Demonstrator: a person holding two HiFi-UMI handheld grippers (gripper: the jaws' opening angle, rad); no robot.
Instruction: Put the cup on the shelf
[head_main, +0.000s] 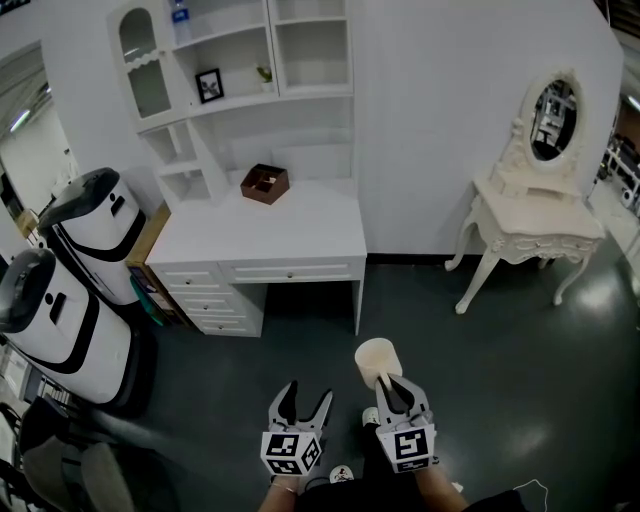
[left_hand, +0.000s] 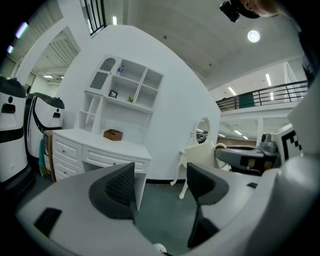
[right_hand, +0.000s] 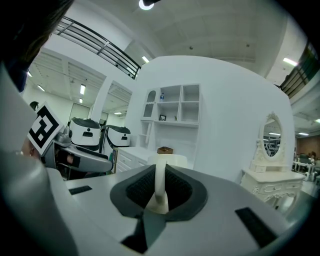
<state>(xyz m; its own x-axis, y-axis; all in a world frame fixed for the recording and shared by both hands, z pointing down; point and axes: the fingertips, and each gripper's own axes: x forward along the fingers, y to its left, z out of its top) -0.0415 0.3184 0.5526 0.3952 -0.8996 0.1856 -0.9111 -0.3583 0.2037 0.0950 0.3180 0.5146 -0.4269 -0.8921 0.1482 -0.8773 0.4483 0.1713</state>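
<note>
A cream cup (head_main: 377, 360) hangs above the dark floor, held by its handle (right_hand: 160, 180) in my right gripper (head_main: 397, 391), which is shut on it. In the right gripper view the handle stands pinched between the black pads and the cup body (right_hand: 172, 161) shows just past them. My left gripper (head_main: 302, 404) is beside it on the left, open, with nothing between its fingers (left_hand: 120, 186). The white shelf unit (head_main: 240, 60) stands on the white desk (head_main: 262, 235) ahead, against the wall. Its cubbies (right_hand: 181, 104) show in both gripper views.
A brown wooden box (head_main: 265, 183) sits on the desk, and a small picture frame (head_main: 209, 85) and a plant (head_main: 264, 75) on the shelf. Two white-and-black machines (head_main: 70, 290) stand left of the desk. A cream dressing table with an oval mirror (head_main: 540, 190) stands at the right.
</note>
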